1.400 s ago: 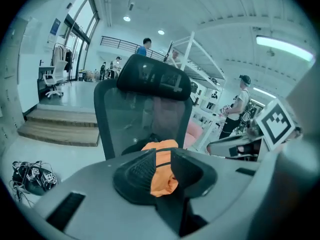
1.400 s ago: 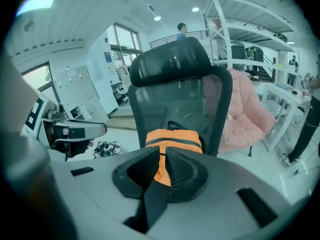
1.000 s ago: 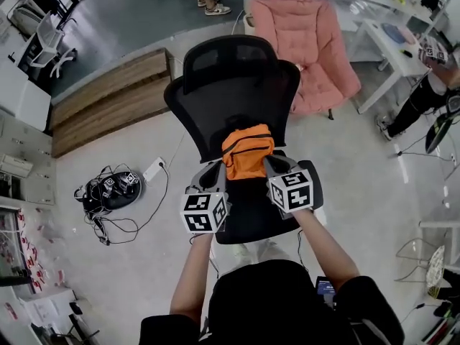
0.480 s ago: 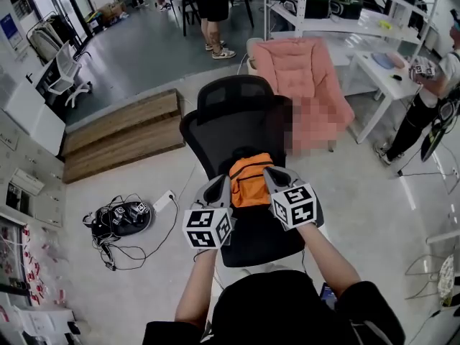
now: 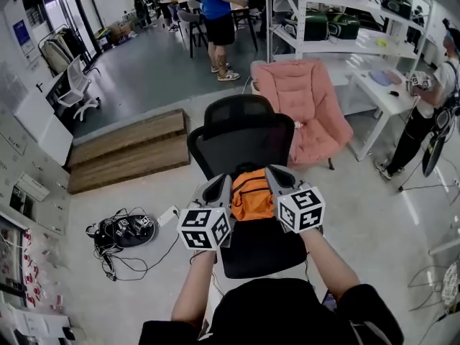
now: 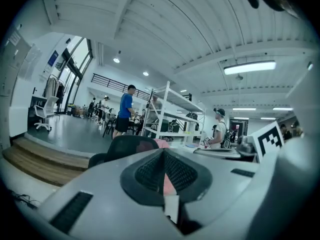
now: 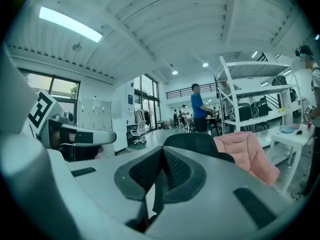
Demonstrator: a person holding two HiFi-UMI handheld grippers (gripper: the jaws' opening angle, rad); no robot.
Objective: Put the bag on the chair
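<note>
Left gripper point(image 5: 221, 189): the jaws are clenched. In the left gripper view point(image 6: 164, 170) the ribbed pads meet along their whole length. A thin sliver of pinkish-orange fabric and a pale strip are pinched in the seam between them. This gripper grasps the bag point(image 5: 251, 195) at its left edge.

Right gripper point(image 5: 277, 182): the jaws are likewise clenched. In the right gripper view point(image 7: 161, 171) the pads are pressed together, and a dark narrow strap hangs down from between them. This gripper grasps the bag at its right edge.

The bag is orange with dark trim. In the head view it sits upright between the two grippers, touching both. It is in front of the backrest of the black office chair point(image 5: 243, 131) and over the seat point(image 5: 262, 246). Whether its underside rests on the seat cannot be told, as the grippers and the bag itself hide that contact.

Surroundings: a pink padded chair point(image 5: 305, 99) stands just behind and to the right of the black one. A low wooden platform point(image 5: 129, 149) lies to the left. A tangle of cables and a dark device point(image 5: 122, 230) lie on the floor well apart from the chair.
</note>
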